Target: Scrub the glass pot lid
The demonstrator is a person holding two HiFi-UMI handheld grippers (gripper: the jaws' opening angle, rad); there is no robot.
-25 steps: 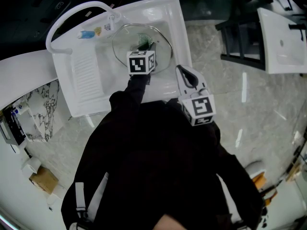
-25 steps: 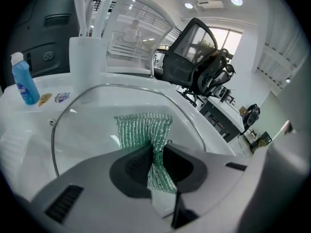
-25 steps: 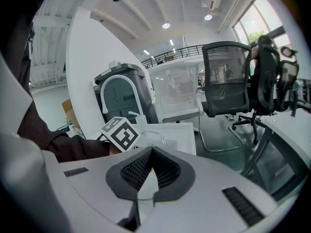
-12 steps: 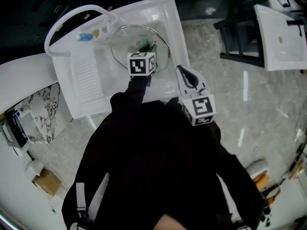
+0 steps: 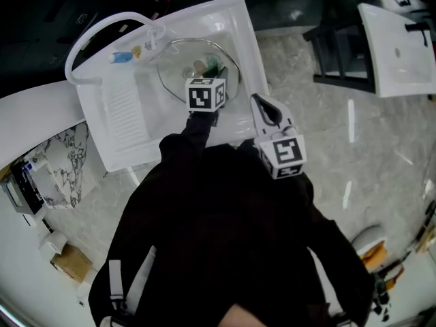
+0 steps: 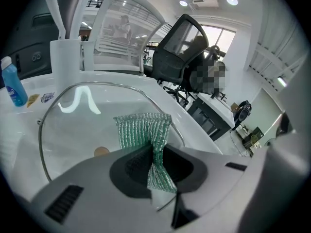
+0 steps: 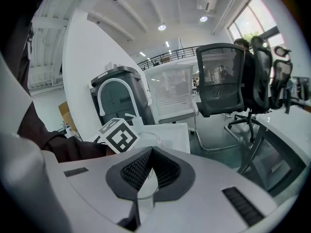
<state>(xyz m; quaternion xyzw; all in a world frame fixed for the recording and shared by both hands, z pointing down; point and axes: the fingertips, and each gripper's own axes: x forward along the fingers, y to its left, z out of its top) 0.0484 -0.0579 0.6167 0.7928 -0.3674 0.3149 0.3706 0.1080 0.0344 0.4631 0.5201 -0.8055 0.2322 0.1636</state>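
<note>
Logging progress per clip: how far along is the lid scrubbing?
Done: the left gripper grips the green scrub pad; the right gripper is shut on the glass pot lid at its rim. In hand: pad on or just over the lid, in the sink. Left: the scrubbing; no suds show, so coverage can't be judged.

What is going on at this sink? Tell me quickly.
A person is working at a white sink with a handheld gripper in each hand. The left gripper is clamped on a green scrub pad, held over the glass pot lid that lies in the basin. The right gripper appears shut on the lid's near rim, steadying it. A blue bottle stands at the back of the sink.
</note>
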